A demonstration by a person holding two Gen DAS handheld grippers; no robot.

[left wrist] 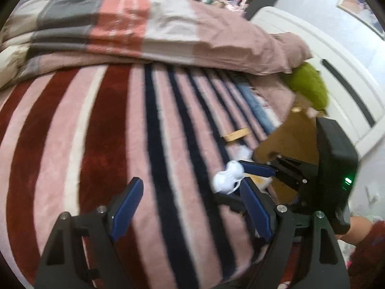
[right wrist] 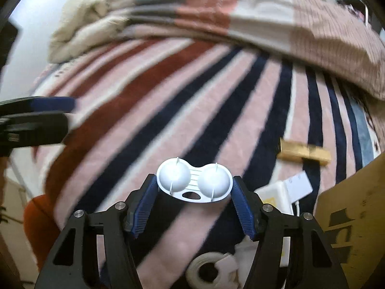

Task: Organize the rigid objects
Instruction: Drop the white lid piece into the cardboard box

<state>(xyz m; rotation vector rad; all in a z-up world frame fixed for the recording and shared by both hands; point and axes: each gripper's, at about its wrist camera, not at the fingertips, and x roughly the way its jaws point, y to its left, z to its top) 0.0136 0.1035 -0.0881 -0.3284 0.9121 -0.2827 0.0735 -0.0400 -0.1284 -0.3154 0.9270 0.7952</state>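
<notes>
My right gripper point(right wrist: 194, 185) is shut on a white plastic piece with two domes point(right wrist: 193, 180), held above the striped blanket point(right wrist: 168, 101). The same piece point(left wrist: 227, 177) shows in the left wrist view between the right gripper's blue fingers point(left wrist: 258, 168). My left gripper point(left wrist: 190, 197) is open and empty over the blanket, just left of the right gripper. A gold bar-shaped object point(right wrist: 304, 151) lies on the blanket at the right; it also shows in the left wrist view point(left wrist: 237, 134). A white ring-shaped part point(right wrist: 211, 271) lies below the right gripper.
A cardboard box point(right wrist: 351, 226) stands at the right; it also shows in the left wrist view point(left wrist: 292, 134). A white adapter with a cable point(right wrist: 281, 193) lies beside it. A folded quilt point(left wrist: 144, 24) lies across the back. A green plush point(left wrist: 310, 85) rests near the white headboard point(left wrist: 336, 72).
</notes>
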